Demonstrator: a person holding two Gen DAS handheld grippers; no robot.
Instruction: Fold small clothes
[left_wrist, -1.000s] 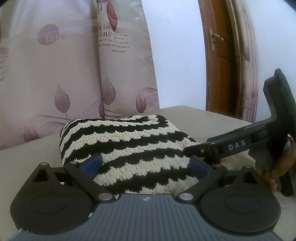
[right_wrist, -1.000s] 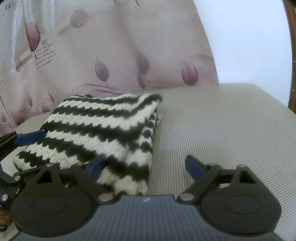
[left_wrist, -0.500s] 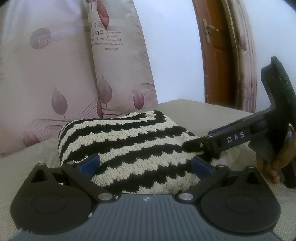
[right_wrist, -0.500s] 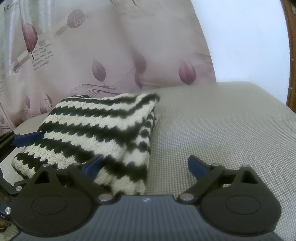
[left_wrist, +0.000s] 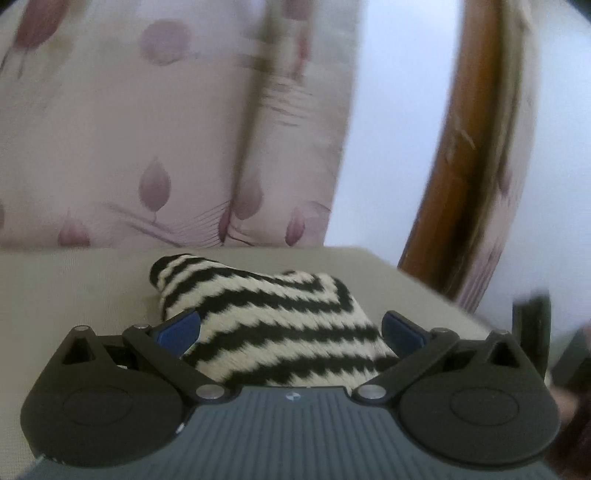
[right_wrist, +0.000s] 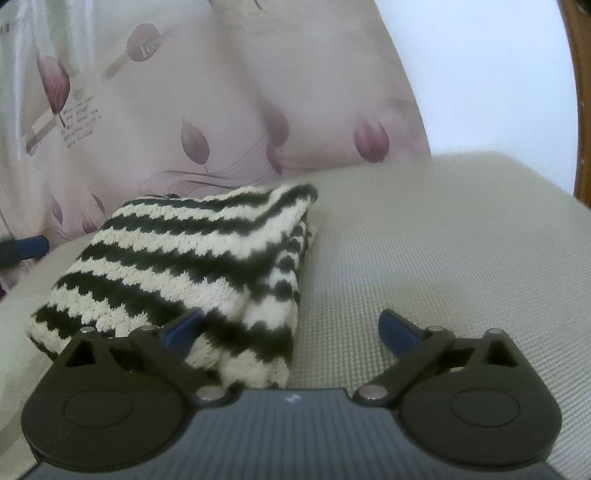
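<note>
A folded black-and-cream striped knit garment (left_wrist: 269, 317) lies on the beige cushion (left_wrist: 74, 280). My left gripper (left_wrist: 291, 328) is open, its blue fingertips either side of the garment's near end, not closed on it. In the right wrist view the same garment (right_wrist: 192, 258) lies folded in layers at the left. My right gripper (right_wrist: 291, 328) is open; its left fingertip (right_wrist: 184, 326) sits over the garment's near right corner, its right fingertip over bare cushion (right_wrist: 443, 240). A fingertip of the left gripper (right_wrist: 26, 247) shows at the far left edge.
A pink leaf-print curtain (left_wrist: 147, 129) hangs right behind the cushion, also in the right wrist view (right_wrist: 221, 110). A white wall and brown wooden door frame (left_wrist: 458, 155) stand at the right. The right tool's dark body (left_wrist: 535, 325) shows at the left view's right edge.
The left view has swung and blurred: the left gripper pulled back and turned left, so the garment looks smaller and the right tool has slid to the frame edge. The right gripper has barely moved.
</note>
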